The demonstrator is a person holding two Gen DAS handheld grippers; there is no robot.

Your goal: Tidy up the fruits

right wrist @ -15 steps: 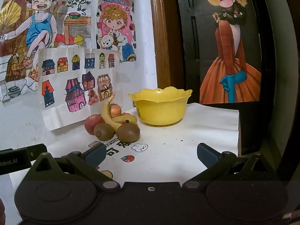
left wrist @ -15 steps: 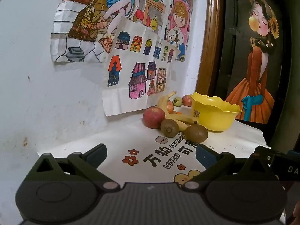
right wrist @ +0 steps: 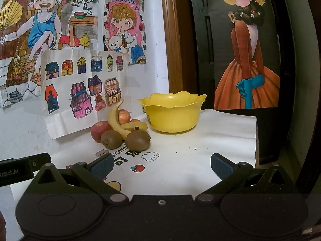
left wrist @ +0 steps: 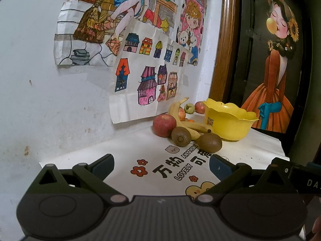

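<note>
Both tongs [left wrist: 161,163] [right wrist: 161,163] agape as before, seemingly nearer fruit pile [right wrist: 122,130]

Bowl [right wrist: 172,116]: you have a plain yellow one with a scalloped rim; a small printed label shows on its side in your left view
Bananas [right wrist: 115,118]: yellow, darkened at the tips
Front apple [left wrist: 163,125]: mottled red with a paler, yellowish top
Kiwis [right wrist: 138,140]: dull brown and fuzzy; both alike
Small fruit at the back [left wrist: 189,108]: pale green
Table cover [right wrist: 220,132]: white, printed with black characters, red-orange flowers, a strawberry and little cartoon animals
Finger pads [left wrist: 104,163]: dark blue on both of your grippers; the bodies are black
Wall drawing [right wrist: 84,88]: white sheet with rows of coloured houses in pink, purple, blue, orange and yellow
</note>
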